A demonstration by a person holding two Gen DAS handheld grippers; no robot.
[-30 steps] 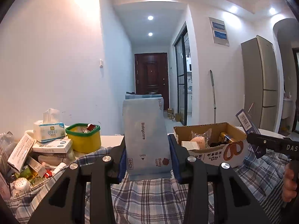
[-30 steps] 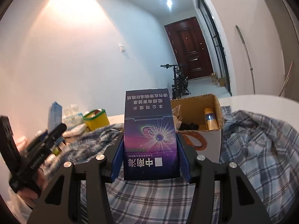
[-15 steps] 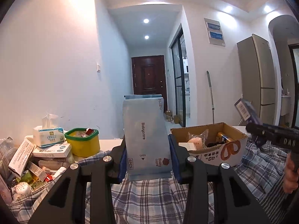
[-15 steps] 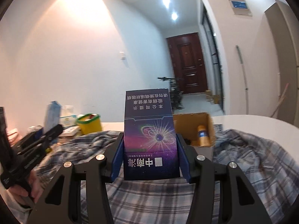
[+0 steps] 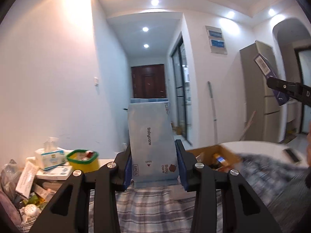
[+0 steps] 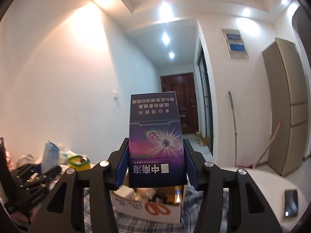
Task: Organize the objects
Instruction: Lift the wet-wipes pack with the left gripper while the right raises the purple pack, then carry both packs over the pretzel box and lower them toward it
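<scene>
Left gripper (image 5: 153,171) is clamped on a pale blue Babycare pack (image 5: 150,143), which stands upright between the blue pads, held above the plaid cloth (image 5: 155,209). Off to its left lies a heap of boxes and packets, with a tissue box (image 5: 51,158) on top and a yellow tub with a green rim (image 5: 83,162) just beside it, holding small items too blurred to name. To the right of the gripper, beyond its right finger, an open cardboard box (image 5: 206,151) holds a yellow can (image 5: 219,158) and other blurred goods.

Right gripper (image 6: 155,169) is closed on a dark purple cigarette carton (image 6: 155,141), upright with its print upside down. The same cardboard box (image 6: 147,211) sits directly below and just ahead of this gripper, open, with white packets, a dark item and the yellow can inside. Far to its left the left gripper with its blue pack shows, blurred. To its right a phone (image 6: 290,206) lies on the white table (image 6: 262,180).
</scene>
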